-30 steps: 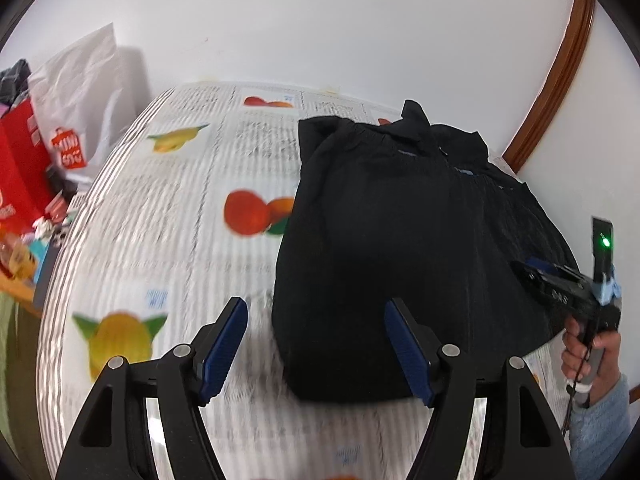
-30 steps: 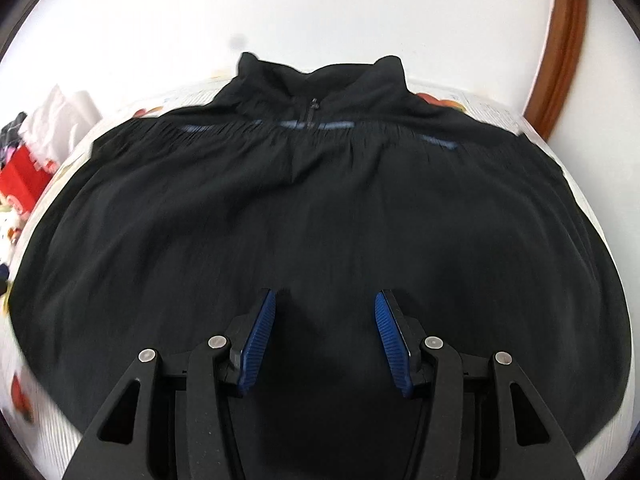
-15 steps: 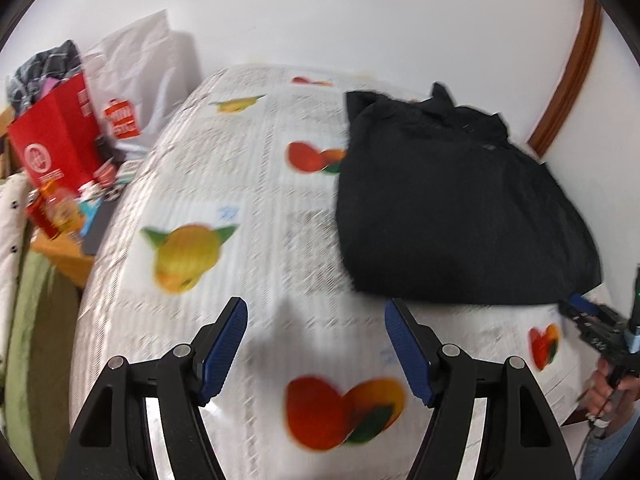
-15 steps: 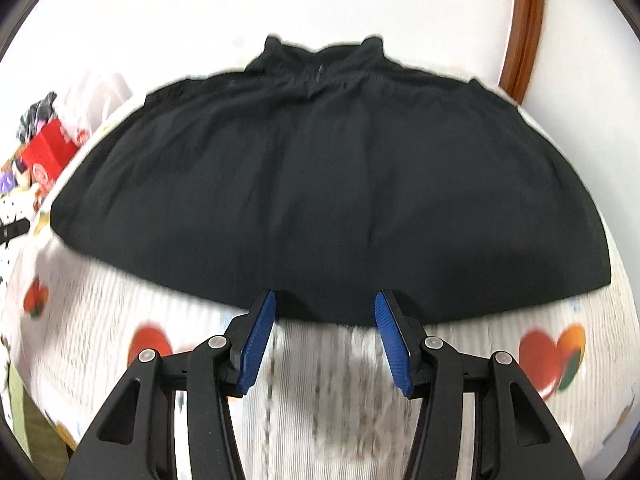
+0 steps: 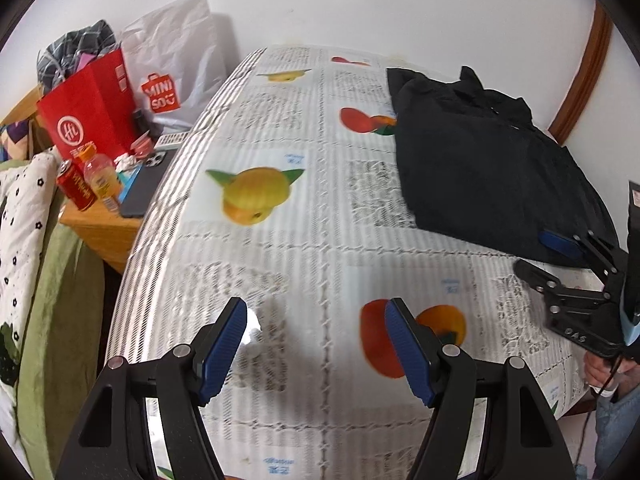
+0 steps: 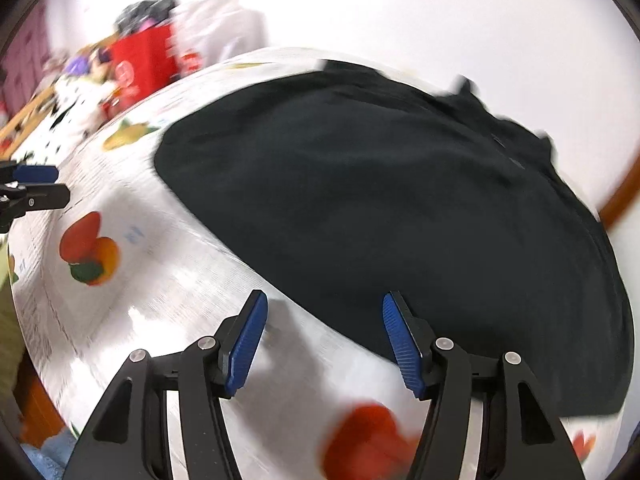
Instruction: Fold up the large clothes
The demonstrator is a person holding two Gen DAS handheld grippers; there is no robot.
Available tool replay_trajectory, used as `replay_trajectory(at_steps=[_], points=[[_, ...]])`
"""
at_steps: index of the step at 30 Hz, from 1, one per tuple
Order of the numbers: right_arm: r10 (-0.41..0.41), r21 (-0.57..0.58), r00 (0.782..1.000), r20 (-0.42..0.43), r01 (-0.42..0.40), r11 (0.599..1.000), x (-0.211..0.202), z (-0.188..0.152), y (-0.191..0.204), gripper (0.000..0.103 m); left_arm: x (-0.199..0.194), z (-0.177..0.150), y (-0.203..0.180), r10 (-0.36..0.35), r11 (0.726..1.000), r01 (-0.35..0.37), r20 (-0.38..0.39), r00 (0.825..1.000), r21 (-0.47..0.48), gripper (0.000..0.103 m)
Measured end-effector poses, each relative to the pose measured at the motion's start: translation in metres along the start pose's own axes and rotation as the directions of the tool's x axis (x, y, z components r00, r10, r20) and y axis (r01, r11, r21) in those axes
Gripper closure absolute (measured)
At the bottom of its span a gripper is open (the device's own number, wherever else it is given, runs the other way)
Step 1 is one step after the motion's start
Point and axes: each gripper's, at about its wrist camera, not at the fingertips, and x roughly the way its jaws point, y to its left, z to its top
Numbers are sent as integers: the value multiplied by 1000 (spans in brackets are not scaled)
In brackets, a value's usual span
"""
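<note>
A black garment point(image 5: 480, 160) lies folded flat on a bed with a fruit-print sheet point(image 5: 280, 240), collar toward the wall. In the right wrist view the garment point(image 6: 400, 208) fills the middle and right. My left gripper point(image 5: 316, 344) is open and empty, over bare sheet well short of the garment's near edge. My right gripper point(image 6: 322, 340) is open and empty, just at the garment's near hem. It also shows at the right of the left wrist view point(image 5: 568, 276), beside the garment's near right corner.
A wooden bedside table point(image 5: 100, 220) at the left holds a red bag point(image 5: 88, 116), a white shopping bag point(image 5: 176, 68), a can, a bottle and a phone. A green quilt point(image 5: 52, 300) hangs at far left. A white wall stands behind the bed.
Both grippers have pulled back from the garment toward the bed's near edge. The left one swung left. The right one turned left, so the garment now lies at its right.
</note>
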Motion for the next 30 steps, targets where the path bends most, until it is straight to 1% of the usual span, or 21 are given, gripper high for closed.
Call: replay_trajectory(at_steps=[4, 7, 9, 13, 15, 17, 18, 19, 20, 22, 23, 25, 27, 30], points=[[31, -107, 999, 28, -28, 994, 9, 25, 35, 42, 2, 0, 11, -12, 1000, 12, -2, 1000, -22, 34], [39, -154, 999, 34, -34, 987, 16, 40, 51, 42, 2, 1, 15, -34, 999, 34, 1, 999, -34, 34], [47, -161, 998, 29, -41, 986, 22, 48, 54, 42, 4, 2, 16, -56, 998, 56, 4, 998, -40, 34], [51, -175, 998, 25, -46, 983, 34, 67, 63, 42, 10, 4, 20, -77, 995, 77, 5, 997, -61, 34], [64, -154, 998, 25, -60, 986, 40, 74, 61, 43, 14, 5, 21, -91, 993, 91, 2, 996, -71, 34], [83, -117, 996, 18, -80, 990, 45, 81, 58, 48, 17, 5, 21, -97, 993, 97, -3, 995, -73, 34], [82, -105, 996, 22, -79, 991, 46, 83, 57, 59, 18, 6, 21, -98, 993, 97, -6, 995, -71, 34], [66, -102, 997, 29, -62, 993, 48, 85, 56, 74, 19, 6, 21, -97, 993, 96, -6, 995, -69, 34], [45, -100, 998, 33, -41, 994, 48, 87, 56, 81, 20, 7, 21, -96, 993, 95, -5, 995, -66, 34], [55, -78, 998, 39, -52, 996, 46, 94, 51, 91, 21, 9, 20, -95, 993, 95, -6, 995, -64, 33], [65, -64, 996, 55, -61, 996, 40, 97, 47, 92, 21, 9, 19, -95, 993, 95, -6, 995, -64, 33], [77, -13, 990, 121, -76, 997, 23, 103, 35, 94, 21, 11, 17, -96, 994, 96, -4, 995, -61, 33], [84, 81, 975, 208, -102, 991, -2, 108, 8, 94, 20, 14, 13, -100, 993, 100, -1, 995, -57, 33], [30, 203, 952, 304, -95, 974, -35, 107, -36, 94, 18, 16, 5, -110, 993, 110, 7, 994, -48, 33]])
